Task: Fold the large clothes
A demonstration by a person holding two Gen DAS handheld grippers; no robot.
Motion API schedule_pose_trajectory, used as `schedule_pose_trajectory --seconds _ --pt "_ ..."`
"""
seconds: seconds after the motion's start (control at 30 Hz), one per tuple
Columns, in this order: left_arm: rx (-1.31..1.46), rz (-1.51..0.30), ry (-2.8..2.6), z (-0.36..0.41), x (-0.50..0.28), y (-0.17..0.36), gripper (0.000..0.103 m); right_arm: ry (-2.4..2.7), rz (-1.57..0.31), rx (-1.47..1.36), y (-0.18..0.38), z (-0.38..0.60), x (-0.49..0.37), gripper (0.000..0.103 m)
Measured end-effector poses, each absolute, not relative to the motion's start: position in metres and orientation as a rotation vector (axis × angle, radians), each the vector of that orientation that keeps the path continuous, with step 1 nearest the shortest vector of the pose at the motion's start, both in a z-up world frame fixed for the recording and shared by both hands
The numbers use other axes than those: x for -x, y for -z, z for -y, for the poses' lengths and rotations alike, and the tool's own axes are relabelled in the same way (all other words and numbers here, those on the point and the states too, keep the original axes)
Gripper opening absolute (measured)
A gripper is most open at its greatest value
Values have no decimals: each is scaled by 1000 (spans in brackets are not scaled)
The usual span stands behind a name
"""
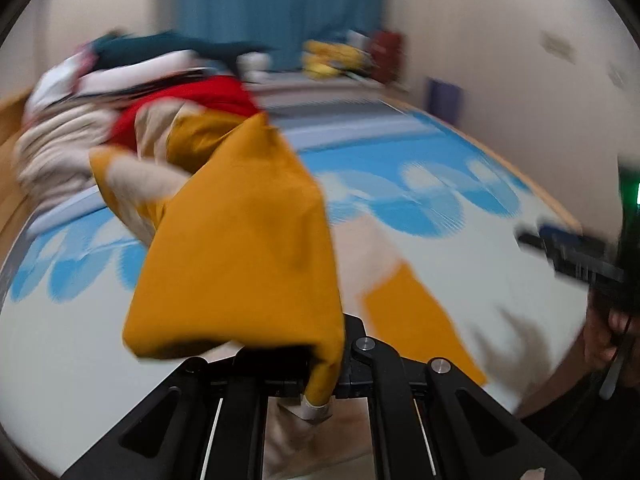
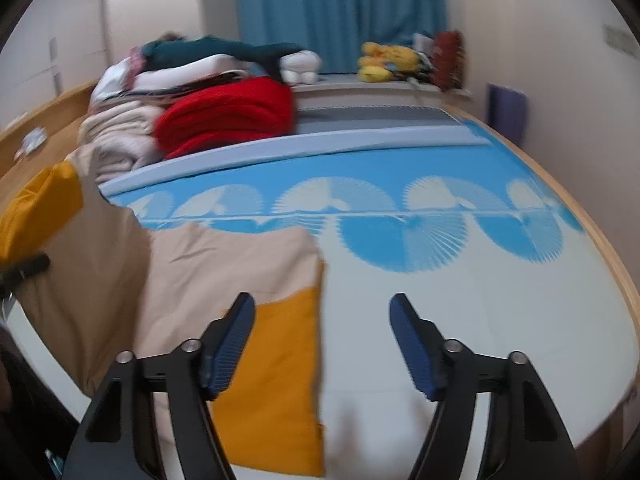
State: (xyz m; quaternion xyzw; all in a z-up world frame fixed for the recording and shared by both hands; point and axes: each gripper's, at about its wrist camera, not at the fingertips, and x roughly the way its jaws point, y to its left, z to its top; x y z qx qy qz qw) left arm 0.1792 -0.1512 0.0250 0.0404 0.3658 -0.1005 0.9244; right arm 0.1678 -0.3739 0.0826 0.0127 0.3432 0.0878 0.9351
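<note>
A large beige and mustard-yellow garment [image 1: 240,248] hangs in front of my left gripper [image 1: 320,384], which is shut on a fold of it and holds it up off the bed; the cloth hides the fingertips. The rest of the garment [image 2: 208,264] lies on the white and blue bed sheet [image 2: 460,320], with a mustard panel [image 2: 280,380] flat near the front. My right gripper [image 2: 323,308] hovers over that panel's right edge, open, with nothing between its blue pads [image 2: 232,340]. It also shows at the right edge of the left wrist view, right gripper [image 1: 560,252], blurred.
A pile of clothes with a red knit [image 2: 228,112] on it fills the back left of the bed. Plush toys [image 2: 384,60] sit on the headboard shelf before a blue curtain [image 2: 340,8]. A wooden bed rail [image 2: 600,240] runs along the right, near the wall.
</note>
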Motion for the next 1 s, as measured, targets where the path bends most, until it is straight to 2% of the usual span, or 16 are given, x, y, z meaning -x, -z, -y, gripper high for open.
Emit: schedule_pose_trajectory --seconds 0.13,0.2,0.27,0.4,0.47,0.57,0.7,0.73,0.77,0.8,0.83,0.9,1.0 --pt "-149 -885 368 237 -195 37 7 -157 -678 -40 -88 403 -168 68" --pt "-136 -1006 451 256 -202 72 11 -164 -704 -70 -84 409 -173 68" --pt "-129 -1110 518 261 -205 93 22 -195 -729 -112 -81 411 -175 68" --pt "-33 -1108 629 224 -185 74 27 -312 -809 -168 -64 404 -184 68" --pt "43 -1094 679 195 -175 57 41 -386 -882 -185 -50 394 -190 68" --pt "62 -1036 642 147 -166 37 44 -443 -964 -171 -33 373 -193 68" --pt "55 -1021 482 88 -172 41 44 -457 -1076 -139 -8 352 -192 68" --pt "75 -1025 452 77 -174 46 44 -427 -1119 -103 4 348 -193 64" --pt "109 -1030 417 68 -174 53 45 -398 -1154 -68 11 343 -194 53" --pt "148 -1037 385 59 -174 61 47 -371 -1169 -36 17 340 -193 15" --pt "191 -1055 353 49 -175 70 49 -364 -1166 -25 17 339 -191 7" --pt "283 -1119 318 40 -185 86 50 -388 -1108 -47 3 340 -182 5" --pt "376 -1119 341 35 -193 88 50 -497 -948 -153 -39 357 -157 5"
